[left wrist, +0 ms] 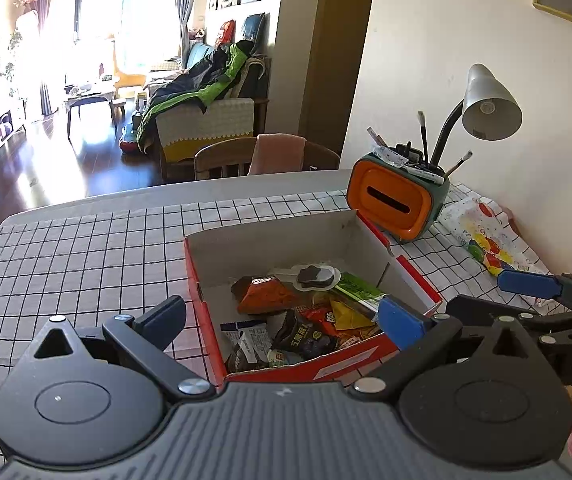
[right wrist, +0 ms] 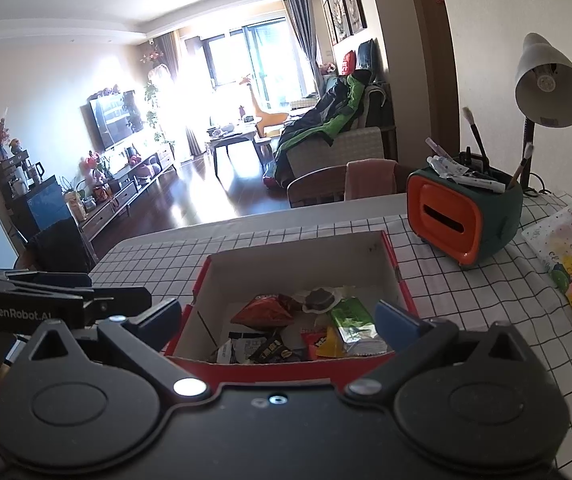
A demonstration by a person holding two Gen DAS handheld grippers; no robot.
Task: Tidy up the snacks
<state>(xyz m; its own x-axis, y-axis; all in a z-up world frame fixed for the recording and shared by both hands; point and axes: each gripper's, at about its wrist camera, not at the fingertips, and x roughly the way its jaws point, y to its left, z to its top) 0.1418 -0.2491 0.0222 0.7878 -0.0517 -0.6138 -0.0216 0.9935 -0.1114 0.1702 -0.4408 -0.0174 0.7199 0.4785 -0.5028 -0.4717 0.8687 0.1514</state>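
Note:
A red cardboard box (left wrist: 205,312) with a white inside lies on the checked tablecloth, and several snack packets are piled at its near end. Among them are an orange-brown packet (left wrist: 263,294), a green packet (left wrist: 360,288), a dark cookie in a clear wrapper (left wrist: 316,276) and a black packet (left wrist: 306,338). My left gripper (left wrist: 281,320) hangs open over the box's near left part, holding nothing. My right gripper (right wrist: 279,318) is open too, above the near wall of the box (right wrist: 298,368), with the green packet (right wrist: 352,320) just left of its right finger. Each gripper shows side-on in the other's view.
An orange and green tissue box with brushes and pens on top (left wrist: 396,204) stands behind the box's right corner. A grey desk lamp (left wrist: 490,100) is by the wall. A colourful plastic pack (left wrist: 486,236) lies to the right. A chair with a pink cloth (left wrist: 261,156) stands at the table's far edge.

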